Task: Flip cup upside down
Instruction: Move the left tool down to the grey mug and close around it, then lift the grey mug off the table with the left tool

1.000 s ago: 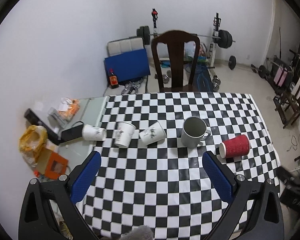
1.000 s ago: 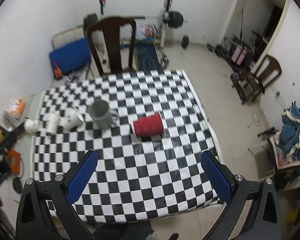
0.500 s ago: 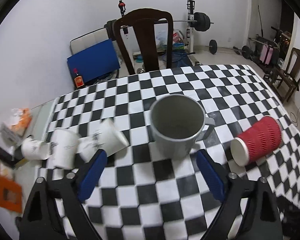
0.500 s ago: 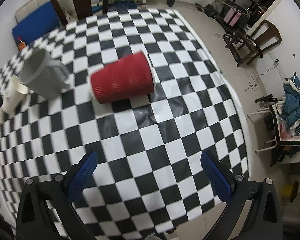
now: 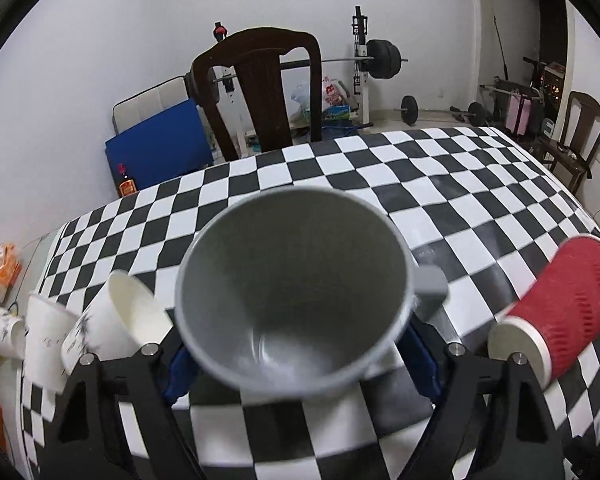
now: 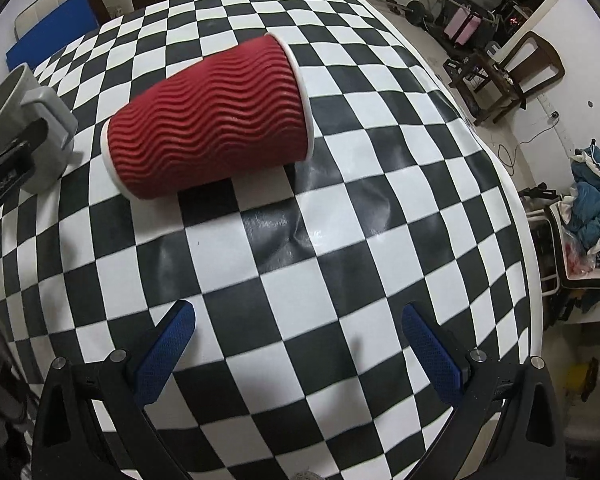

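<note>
Grey mug (image 5: 292, 300): upright, mouth up, centre of the checkered counter (image 5: 440, 168). The left hand-held gripper (image 5: 300, 364) straddles its body, jaws wide, contact unclear, placed for a side grasp before inverting. Red ribbed cup (image 6: 208, 120): on its side, right of the mug. Right hand-held gripper (image 6: 300, 356): wide open, empty, nearer than the red cup.

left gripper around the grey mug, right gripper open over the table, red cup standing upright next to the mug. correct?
Not quite: the red cup lies on its side, as the right wrist view shows. The left gripper does flank the grey mug, and the right gripper is open over the table.
</note>
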Demonstrator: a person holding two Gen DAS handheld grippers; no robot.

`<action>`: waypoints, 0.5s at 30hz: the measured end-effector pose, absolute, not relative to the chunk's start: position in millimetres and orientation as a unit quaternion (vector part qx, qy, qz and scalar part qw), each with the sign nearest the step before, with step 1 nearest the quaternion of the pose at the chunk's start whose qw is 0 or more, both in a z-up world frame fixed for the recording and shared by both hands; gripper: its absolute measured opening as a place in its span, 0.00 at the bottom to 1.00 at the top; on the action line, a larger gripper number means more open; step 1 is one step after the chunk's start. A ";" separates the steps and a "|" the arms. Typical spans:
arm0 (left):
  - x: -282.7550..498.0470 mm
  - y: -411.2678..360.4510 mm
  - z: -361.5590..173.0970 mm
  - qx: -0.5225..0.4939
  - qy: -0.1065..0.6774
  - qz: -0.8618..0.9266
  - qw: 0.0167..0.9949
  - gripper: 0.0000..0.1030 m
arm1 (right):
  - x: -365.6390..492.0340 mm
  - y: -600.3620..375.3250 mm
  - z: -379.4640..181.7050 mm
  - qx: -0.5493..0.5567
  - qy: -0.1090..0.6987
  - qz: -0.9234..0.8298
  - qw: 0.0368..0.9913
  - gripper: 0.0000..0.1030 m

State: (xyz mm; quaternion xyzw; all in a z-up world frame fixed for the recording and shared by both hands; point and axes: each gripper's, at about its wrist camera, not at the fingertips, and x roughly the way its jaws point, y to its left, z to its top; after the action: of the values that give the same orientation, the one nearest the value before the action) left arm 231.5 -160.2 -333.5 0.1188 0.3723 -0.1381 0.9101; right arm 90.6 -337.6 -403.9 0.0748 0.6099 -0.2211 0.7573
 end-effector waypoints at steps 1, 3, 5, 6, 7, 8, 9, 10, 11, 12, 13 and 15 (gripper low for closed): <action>234.2 -160.7 -334.1 0.117 0.368 -0.141 0.911 0.80 | 92.0 -338.3 -404.3 0.074 0.609 -0.221 0.758 1.00; 239.6 -160.2 -333.5 0.117 0.358 -0.142 0.915 0.79 | 95.3 -338.8 -403.7 0.074 0.608 -0.220 0.760 1.00; 240.5 -161.9 -334.4 0.120 0.346 -0.144 0.919 0.79 | 97.9 -339.0 -403.5 0.072 0.608 -0.221 0.760 1.00; 239.3 -161.5 -333.3 0.123 0.338 -0.145 0.922 0.79 | 98.8 -339.5 -402.7 0.072 0.607 -0.221 0.760 1.00; 237.7 -161.6 -332.9 0.127 0.333 -0.148 0.922 0.79 | 99.4 -339.7 -401.7 0.071 0.606 -0.222 0.761 1.00; 236.2 -161.9 -331.5 0.132 0.328 -0.150 0.923 0.79 | 100.3 -340.3 -400.3 0.070 0.604 -0.222 0.762 1.00; 235.1 -162.1 -331.6 0.136 0.326 -0.151 0.923 0.79 | 100.6 -339.8 -399.1 0.070 0.604 -0.222 0.762 1.00; 235.3 -162.2 -332.8 0.137 0.326 -0.155 0.923 0.79 | 100.6 -338.8 -397.9 0.070 0.603 -0.222 0.763 1.00; 234.2 -162.1 -331.8 0.139 0.326 -0.158 0.922 0.79 | 101.1 -339.1 -396.7 0.068 0.603 -0.222 0.763 1.00; 233.7 -161.5 -330.8 0.139 0.327 -0.159 0.921 0.79 | 100.1 -338.2 -396.2 0.067 0.603 -0.222 0.764 1.00; 233.4 -161.2 -330.5 0.139 0.328 -0.161 0.920 0.79 | 100.3 -338.4 -395.3 0.068 0.603 -0.221 0.763 1.00; 231.4 -159.2 -324.1 0.135 0.330 -0.166 0.920 0.79 | 100.8 -337.1 -391.9 0.070 0.604 -0.221 0.762 1.00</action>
State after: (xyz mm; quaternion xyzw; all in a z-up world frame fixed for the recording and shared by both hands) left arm 231.4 -159.2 -324.1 0.1351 0.3296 -0.1660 0.9196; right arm 100.8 -337.1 -391.9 0.0699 0.6042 -0.2209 0.7624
